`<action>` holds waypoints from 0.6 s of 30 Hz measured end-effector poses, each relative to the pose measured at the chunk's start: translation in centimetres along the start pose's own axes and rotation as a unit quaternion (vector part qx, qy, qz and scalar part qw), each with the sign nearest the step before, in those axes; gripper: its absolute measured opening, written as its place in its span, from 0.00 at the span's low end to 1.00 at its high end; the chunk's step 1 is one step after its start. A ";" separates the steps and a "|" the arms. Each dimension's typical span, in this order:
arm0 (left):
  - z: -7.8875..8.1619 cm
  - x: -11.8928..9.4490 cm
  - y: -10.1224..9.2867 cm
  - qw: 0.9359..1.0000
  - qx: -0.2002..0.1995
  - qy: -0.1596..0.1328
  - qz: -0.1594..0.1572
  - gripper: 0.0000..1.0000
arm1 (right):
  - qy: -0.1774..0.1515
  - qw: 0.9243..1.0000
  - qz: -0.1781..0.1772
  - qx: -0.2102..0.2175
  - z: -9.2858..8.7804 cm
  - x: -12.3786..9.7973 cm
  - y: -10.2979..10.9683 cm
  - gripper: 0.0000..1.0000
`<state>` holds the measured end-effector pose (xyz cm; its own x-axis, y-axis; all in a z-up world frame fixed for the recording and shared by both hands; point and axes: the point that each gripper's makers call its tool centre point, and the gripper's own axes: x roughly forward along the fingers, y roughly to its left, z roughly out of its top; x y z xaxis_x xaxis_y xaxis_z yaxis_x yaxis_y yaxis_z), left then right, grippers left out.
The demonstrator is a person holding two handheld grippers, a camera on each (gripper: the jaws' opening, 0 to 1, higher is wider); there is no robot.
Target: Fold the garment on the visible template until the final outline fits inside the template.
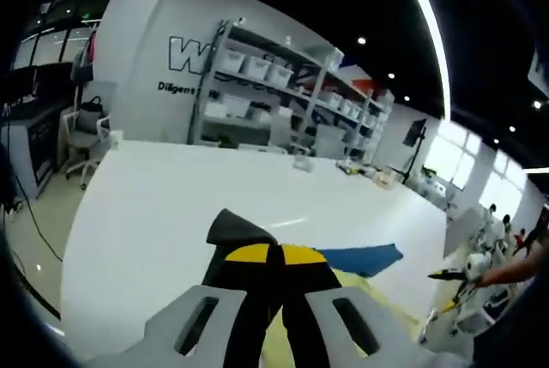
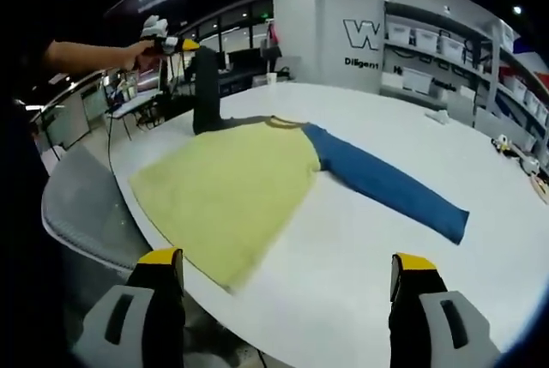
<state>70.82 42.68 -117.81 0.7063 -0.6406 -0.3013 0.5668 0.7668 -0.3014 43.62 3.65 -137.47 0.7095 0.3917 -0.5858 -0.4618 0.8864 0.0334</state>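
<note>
Right gripper view shows the shirt [image 2: 232,188] spread flat on the white tabletop [image 2: 360,248], its blue sleeve [image 2: 386,184] stretched outward. Left tool [image 2: 184,45] is clenched on the dark sleeve [image 2: 204,89], lifting it, likely to fold inward. Right tool [image 2: 287,286] hangs released, near the hem.

White table [image 2: 369,274] carrying yellow-and-blue garment [image 2: 240,188]

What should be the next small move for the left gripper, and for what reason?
Probably carry the dark sleeve across onto the yellow body and lay it flat. The left gripper is shut on it and holds it lifted above the white table, while the blue sleeve lies spread and the right gripper is open.
</note>
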 end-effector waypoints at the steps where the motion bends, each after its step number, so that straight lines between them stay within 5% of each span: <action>1: 0.4 0.3 -0.3 1.000 0.003 -0.001 -0.005 0.00 | 0.000 1.000 0.000 0.001 -0.1 0.0 0.0 0.99; 18: 1.1 4.9 -5.0 0.998 0.030 0.015 -0.053 0.00 | -0.007 1.000 -0.012 0.011 -0.4 -0.8 -0.1 0.99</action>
<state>71.91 35.79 -116.75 0.6285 -0.7184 -0.2981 0.6622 0.6953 -0.2794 42.83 3.14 -137.33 0.7274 0.3733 -0.5758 -0.4327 0.9008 0.0373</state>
